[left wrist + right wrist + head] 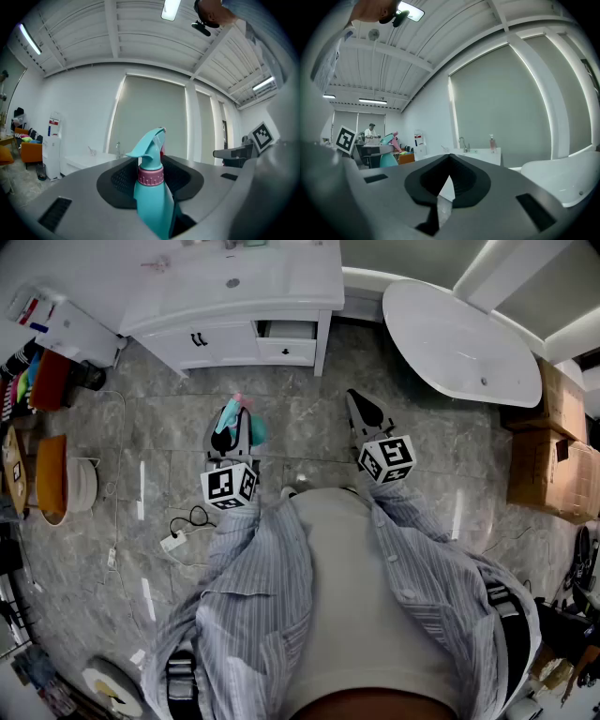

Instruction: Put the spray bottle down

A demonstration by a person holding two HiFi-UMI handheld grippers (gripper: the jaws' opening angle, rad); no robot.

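**Trainee:** Where is the spray bottle (152,201)?

**Technician:** In the left tool (232,430). The left gripper view shows the teal body standing upright between the two jaws, with the pink collar and trigger head above them. The pads press on the body from both sides, so the tool is clamped on the bottle. In the head view the bottle hangs in the air above the grey tiled floor (309,427), in front of the person, and rests on no surface.

**Trainee:** And the right tool (367,415)?

**Technician:** Its jaws meet at the tips with nothing between them. It is held level beside the left tool, apart from it, and takes no part in the grip.

**Trainee:** How much of the task is complete?

**Technician:** Judging by this position, none of the set-down itself. The bottle is unsupported from below and the grip is not released. Outstanding steps:
1. Bring the bottle over a supporting surface.
2. Lower it until the base sits flat.
3. Spread the jaws.
4. Draw the tool clear.

**Trainee:** Which surface?

**Technician:** The task does not specify one. The white desk with the basin (234,282) stands ahead of the left tool, well apart from it. A bathtub (459,343) lies ahead to the right, and the floor is directly below. The desk appears the likeliest target, but that is a judgement. Caution: the bottle is tall and narrow, so release it only once the base is flat, or it may tip.
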